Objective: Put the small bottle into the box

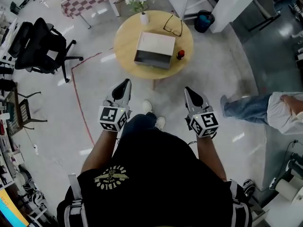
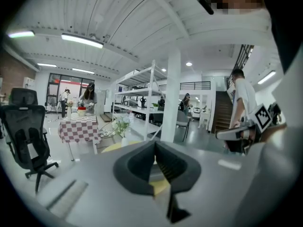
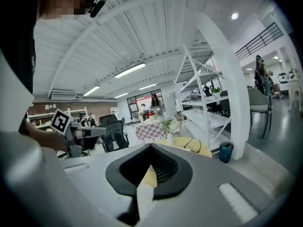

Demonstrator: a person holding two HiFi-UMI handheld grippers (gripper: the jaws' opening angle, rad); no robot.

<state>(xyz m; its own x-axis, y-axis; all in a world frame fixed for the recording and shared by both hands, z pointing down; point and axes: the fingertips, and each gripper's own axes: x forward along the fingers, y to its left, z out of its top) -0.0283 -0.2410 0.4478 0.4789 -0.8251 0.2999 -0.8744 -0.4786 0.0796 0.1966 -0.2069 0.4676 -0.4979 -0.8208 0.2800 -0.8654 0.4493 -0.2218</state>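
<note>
The small bottle (image 1: 180, 55) stands on the round table (image 1: 127, 38), just beside the box (image 1: 151, 60) and not inside it (a pair of glasses (image 1: 173, 26) and a vase of flowers (image 1: 143, 18) sit on the table too). The left gripper (image 1: 124, 85) has its jaws closed tight and holds nothing, and the right gripper (image 1: 189, 91) is closed tight and holds nothing as well. Both are close to the person's body, well away from the table.
</note>
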